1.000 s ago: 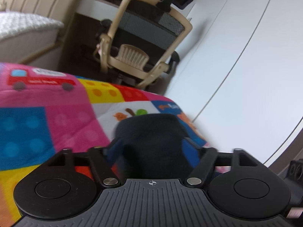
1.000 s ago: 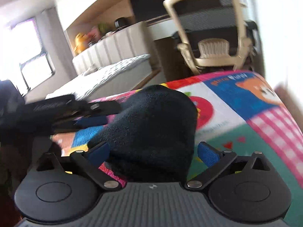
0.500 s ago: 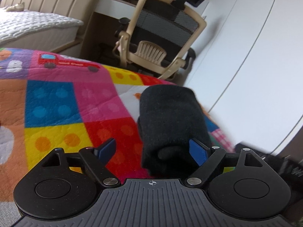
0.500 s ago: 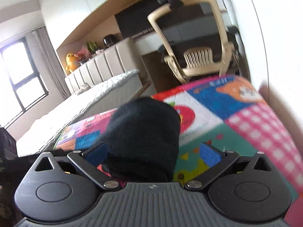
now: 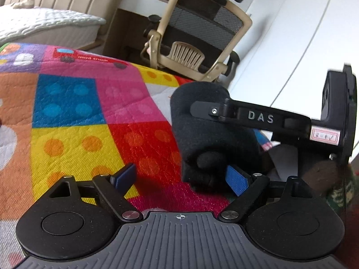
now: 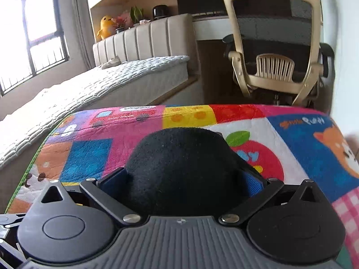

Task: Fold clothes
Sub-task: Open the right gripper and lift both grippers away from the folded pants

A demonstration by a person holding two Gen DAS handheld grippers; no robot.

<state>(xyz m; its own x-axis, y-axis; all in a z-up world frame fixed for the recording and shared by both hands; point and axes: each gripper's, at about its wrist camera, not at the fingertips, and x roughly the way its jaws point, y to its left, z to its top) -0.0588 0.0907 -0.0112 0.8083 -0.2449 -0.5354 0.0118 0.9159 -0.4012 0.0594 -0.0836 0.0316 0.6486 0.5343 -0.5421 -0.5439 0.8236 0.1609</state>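
Observation:
A rolled black garment [image 5: 208, 134] lies on the colourful patchwork blanket [image 5: 89, 121]. My left gripper [image 5: 179, 179] is open; its right blue pad sits beside the near end of the roll and nothing is between the fingers. In the left wrist view the right gripper's black finger [image 5: 246, 116] reaches over the roll from the right. In the right wrist view the black roll [image 6: 179, 168] fills the space between both blue pads, and my right gripper [image 6: 181, 181] is shut on it.
A beige mesh office chair [image 5: 197, 35] stands past the blanket's far edge, in front of a desk. A bed with a white quilted mattress [image 6: 89, 85] lies to the left. A white wall [image 5: 291, 33] runs along the right side.
My left gripper has let go of the black roll and pulled back to its left. My right gripper has closed in on the roll, which now lies on the blanket.

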